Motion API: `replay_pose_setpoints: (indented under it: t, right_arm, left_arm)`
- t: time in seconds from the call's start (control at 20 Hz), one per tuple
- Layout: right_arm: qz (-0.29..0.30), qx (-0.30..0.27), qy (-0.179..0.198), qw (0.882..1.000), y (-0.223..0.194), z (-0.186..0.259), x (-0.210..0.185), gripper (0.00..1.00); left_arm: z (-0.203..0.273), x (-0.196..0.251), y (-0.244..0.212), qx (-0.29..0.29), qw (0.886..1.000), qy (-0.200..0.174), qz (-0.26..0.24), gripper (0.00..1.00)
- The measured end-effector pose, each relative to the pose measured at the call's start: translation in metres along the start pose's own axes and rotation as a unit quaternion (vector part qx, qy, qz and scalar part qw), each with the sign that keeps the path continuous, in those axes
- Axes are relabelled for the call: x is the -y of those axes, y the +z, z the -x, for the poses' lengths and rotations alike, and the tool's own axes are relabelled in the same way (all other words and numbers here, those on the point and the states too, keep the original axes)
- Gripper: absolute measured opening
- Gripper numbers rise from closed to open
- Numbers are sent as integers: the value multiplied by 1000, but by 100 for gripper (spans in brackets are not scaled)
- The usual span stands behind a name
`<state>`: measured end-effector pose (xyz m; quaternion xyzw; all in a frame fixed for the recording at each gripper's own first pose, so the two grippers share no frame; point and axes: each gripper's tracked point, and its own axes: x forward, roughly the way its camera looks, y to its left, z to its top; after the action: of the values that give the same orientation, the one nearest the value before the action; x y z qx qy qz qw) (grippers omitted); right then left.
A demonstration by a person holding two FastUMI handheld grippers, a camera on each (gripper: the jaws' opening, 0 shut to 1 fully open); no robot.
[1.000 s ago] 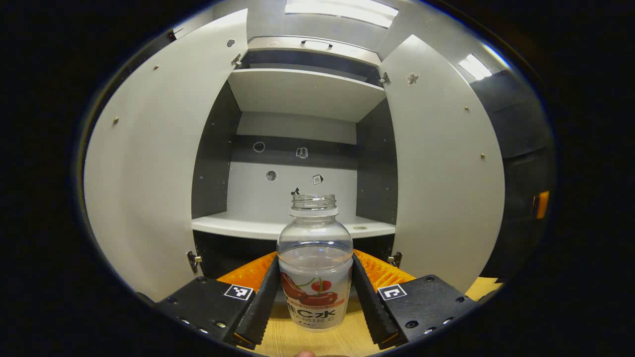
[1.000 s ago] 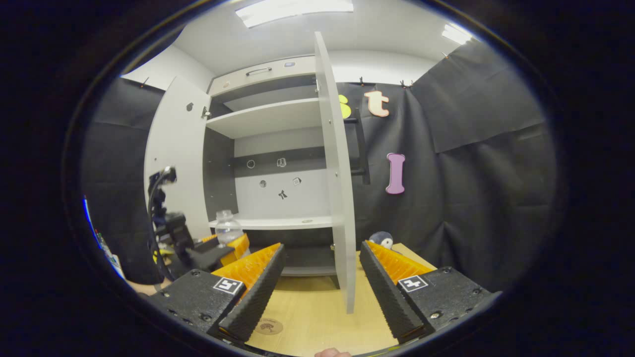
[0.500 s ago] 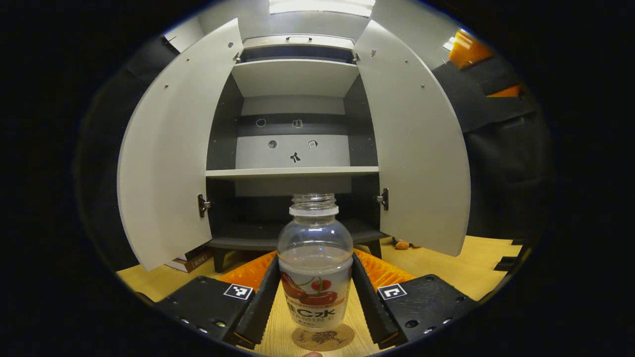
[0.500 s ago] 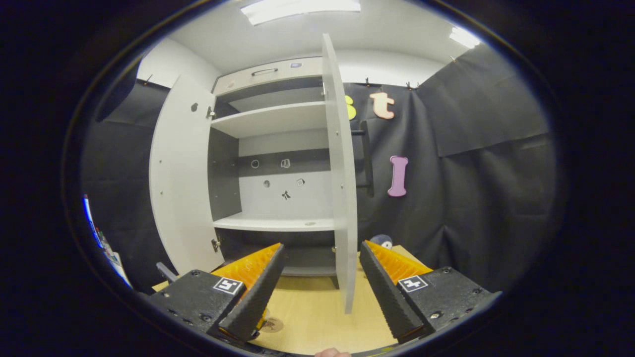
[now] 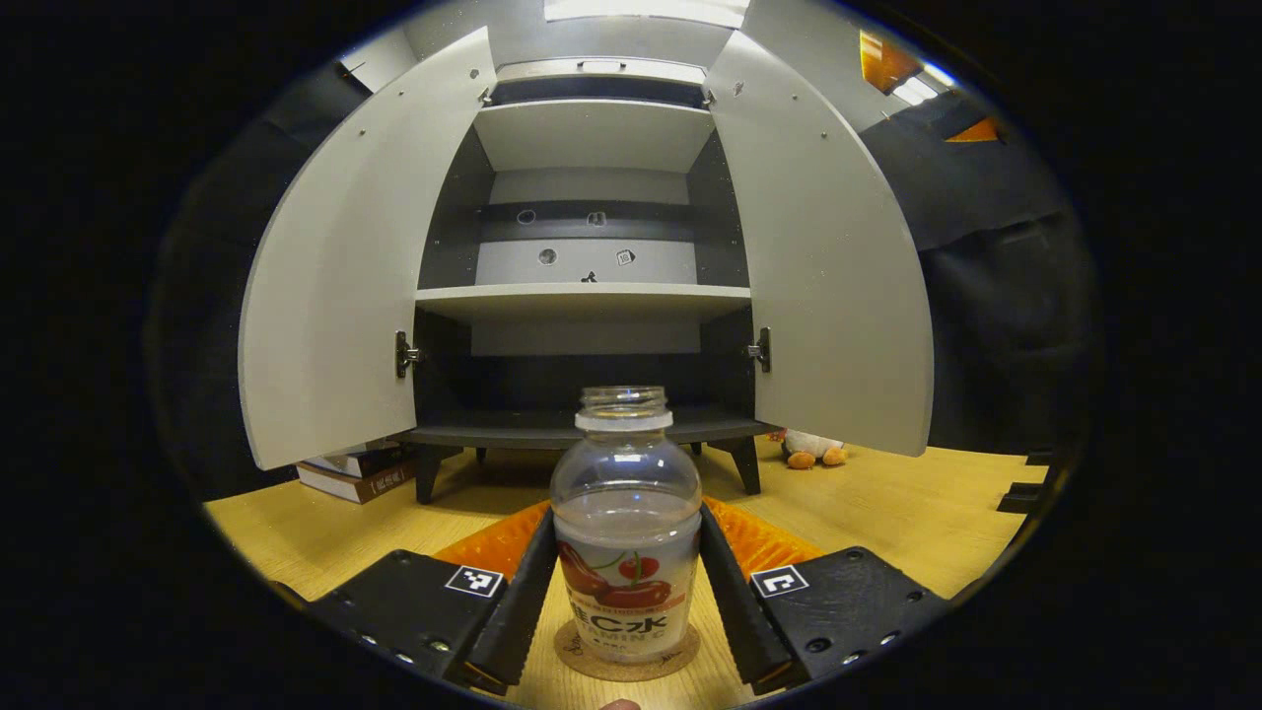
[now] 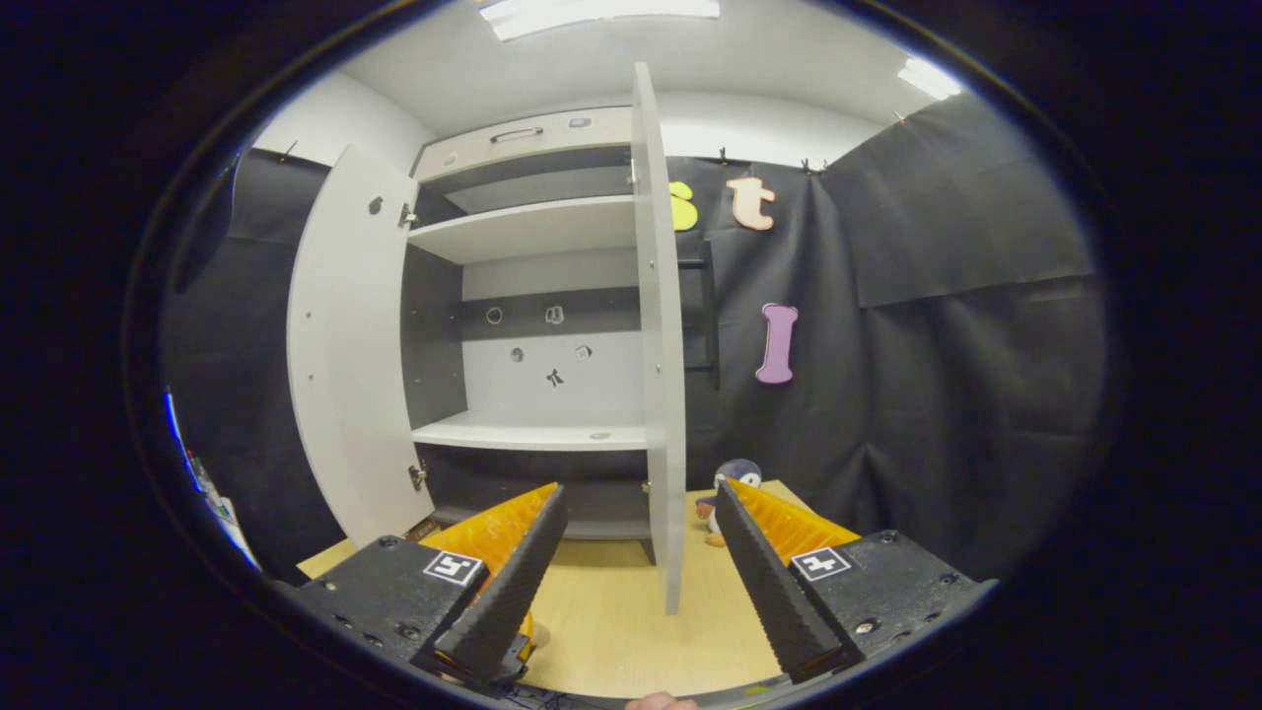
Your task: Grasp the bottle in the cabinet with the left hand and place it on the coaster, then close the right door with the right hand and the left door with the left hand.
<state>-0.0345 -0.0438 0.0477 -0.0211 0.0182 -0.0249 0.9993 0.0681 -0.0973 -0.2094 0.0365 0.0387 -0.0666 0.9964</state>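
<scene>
A clear, uncapped bottle with a cherry label stands upright between the fingers of my left gripper, which is shut on it. Its base sits on a round cork coaster on the wooden table, in front of the cabinet. Both cabinet doors stand open: the left door and the right door. In the right gripper view, my right gripper is open and holds nothing. The right door shows edge-on just beyond its fingers, apart from them. The left door is swung wide.
A stack of books lies on the table under the left door. A small plush toy sits by the cabinet's right leg, and it is the plush toy past the right door. The middle shelf is bare.
My left gripper has come down and back from shelf height, bringing the bottle onto the coaster. The right gripper has shifted only slightly and stays open.
</scene>
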Motion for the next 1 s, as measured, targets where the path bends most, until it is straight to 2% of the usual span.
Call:
replay_pose_setpoints:
  t: [0.25, 0.3, 0.35, 0.4, 0.45, 0.55, 0.6, 0.7, 0.75, 0.8, 0.95, 1.0]
  right_arm:
    - [4, -4, 3, 1000, -2, -2, 0, 99]
    - [4, -5, 4, 1000, -2, -2, 0, 95]
    - [4, -5, 6, 1000, -3, -3, -1, 99]
    - [3, -6, 8, 1000, -3, -3, -2, 96]
    - [2, -6, 9, 1000, -4, -4, -3, 99]
    - [0, -10, 9, 1000, -7, -5, -2, 96]
    - [1, -12, 9, 1000, -10, -5, -2, 99]
    - [5, -13, 10, 1000, -12, -4, -4, 99]
    - [10, -12, 12, 1000, -12, -3, -6, 96]
    - [17, -11, 13, 1000, -14, -3, -7, 99]
    - [36, -11, 26, 999, -19, -4, -15, 96]
    - [40, -11, 31, 999, -21, -5, -18, 99]
  left_arm:
    - [6, 0, -2, 13, 1000, 1, -1, 79]
    - [6, 0, -2, 11, 1000, 1, -1, 80]
    - [7, 0, -3, 10, 1000, 2, 0, 80]
    - [9, -1, -2, 13, 1000, 6, -2, 80]
    - [9, -2, 3, 23, 1000, 6, -4, 81]
    - [11, -1, 9, 33, 999, 0, -9, 88]
    - [11, 0, 12, 36, 999, 0, -12, 92]
    - [13, 0, 21, 42, 999, -1, -12, 95]
    - [15, 0, 27, 46, 999, -1, -10, 96]
    - [18, -1, 33, 50, 999, 1, -8, 96]
    - [25, -7, 57, 55, 998, 8, 5, 96]
    - [29, -11, 67, 51, 999, 14, 9, 96]
